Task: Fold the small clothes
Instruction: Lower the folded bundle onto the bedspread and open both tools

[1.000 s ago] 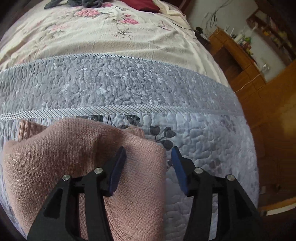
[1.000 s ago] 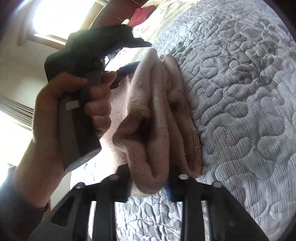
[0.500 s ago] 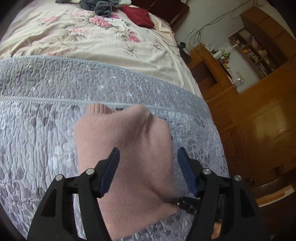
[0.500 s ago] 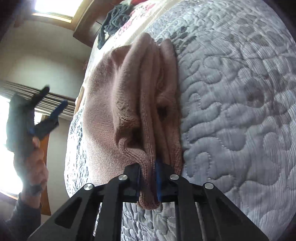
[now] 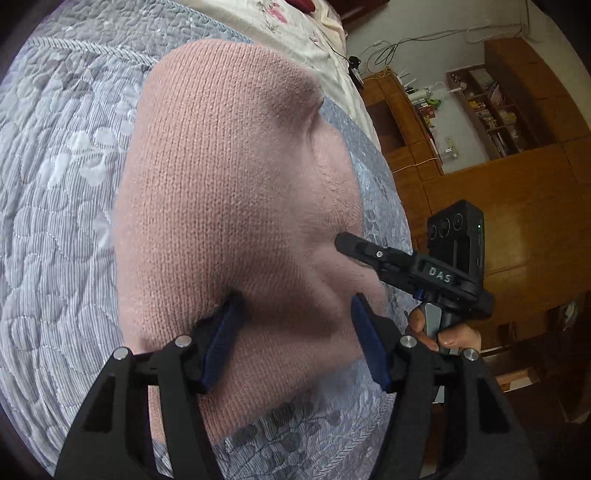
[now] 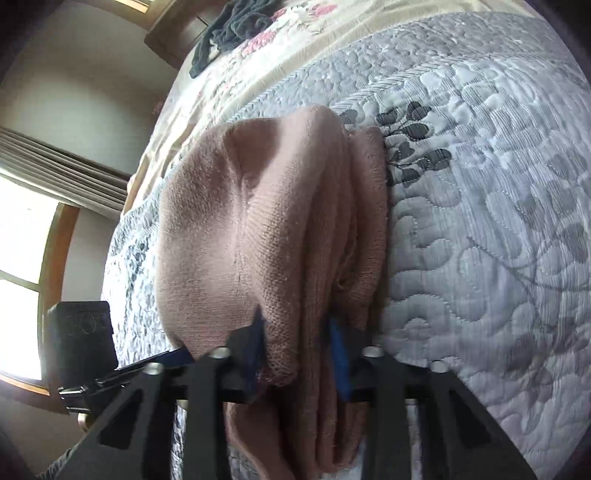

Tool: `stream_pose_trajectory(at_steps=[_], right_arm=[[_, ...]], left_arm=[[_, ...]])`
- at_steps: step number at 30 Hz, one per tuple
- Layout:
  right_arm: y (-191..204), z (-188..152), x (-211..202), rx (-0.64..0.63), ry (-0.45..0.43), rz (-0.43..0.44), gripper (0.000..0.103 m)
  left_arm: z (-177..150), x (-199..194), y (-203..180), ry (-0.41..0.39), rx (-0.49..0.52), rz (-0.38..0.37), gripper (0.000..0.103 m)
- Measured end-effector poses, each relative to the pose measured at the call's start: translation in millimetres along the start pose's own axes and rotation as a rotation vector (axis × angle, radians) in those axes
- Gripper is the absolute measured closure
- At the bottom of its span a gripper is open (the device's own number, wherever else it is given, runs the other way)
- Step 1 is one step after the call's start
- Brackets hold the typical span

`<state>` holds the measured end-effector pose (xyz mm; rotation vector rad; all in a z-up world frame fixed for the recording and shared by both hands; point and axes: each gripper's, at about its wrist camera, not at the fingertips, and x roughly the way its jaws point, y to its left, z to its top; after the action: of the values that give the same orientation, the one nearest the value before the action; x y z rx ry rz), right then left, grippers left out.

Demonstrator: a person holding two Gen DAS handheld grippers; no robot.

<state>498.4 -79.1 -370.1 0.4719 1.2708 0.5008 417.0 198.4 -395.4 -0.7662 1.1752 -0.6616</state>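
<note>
Pink knit sweater (image 5: 236, 206) is lying folded into a thick bundle on the grey quilt (image 5: 59, 206) near the foot of the bed, several layers stacked, edges showing in the right wrist view.

Right claw (image 6: 299, 354) is pinching the near end of the sweater's layered edge (image 6: 288, 280); jaws are closed onto the knit with fabric bulging out between and below them. Left claw (image 5: 295, 336) is spread wide, hovering over the top of the bundle, blue pads either side, not gripping anything.

Handling, my read: soft, light, floppy, stretchy knit. It is going to sag and slide layer on layer, so grab through all the layers at a folded edge, not the top sheet alone. Fuzzy surface should be giving the pads decent friction.

Dark clothes (image 6: 236, 26) are sitting far up on the floral sheet (image 6: 295, 40).
</note>
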Motion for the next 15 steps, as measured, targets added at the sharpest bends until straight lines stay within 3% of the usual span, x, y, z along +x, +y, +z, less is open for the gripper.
stream_pose_trajectory(at_steps=[4, 6, 9, 10, 12, 14, 15], right_arm=[[-30, -7, -4, 0.079, 0.003, 0.046, 0.080], [-25, -5, -7, 0.039, 0.024, 0.091, 0.078], [-23, 18, -20, 0.072, -0.022, 0.136, 0.066], [-21, 29, -27, 0.077, -0.056, 0.126, 0.055], [-15, 51, -30, 0.073, -0.081, 0.099, 0.049], [-9, 74, -20, 0.057, -0.052, 0.065, 0.032], [-8, 82, -12, 0.056, -0.035, 0.035, 0.031]], left_arm=[[3, 7, -10, 0.064, -0.007, -0.074, 0.049], [15, -11, -20, 0.017, 0.011, -0.127, 0.049], [52, -44, -21, -0.082, 0.022, -0.166, 0.048], [65, -52, -21, -0.102, 0.034, -0.160, 0.048], [90, -57, -19, -0.100, 0.048, -0.160, 0.048], [107, -52, -15, -0.060, 0.058, -0.180, 0.048], [114, -47, -11, -0.038, 0.060, -0.179, 0.048]])
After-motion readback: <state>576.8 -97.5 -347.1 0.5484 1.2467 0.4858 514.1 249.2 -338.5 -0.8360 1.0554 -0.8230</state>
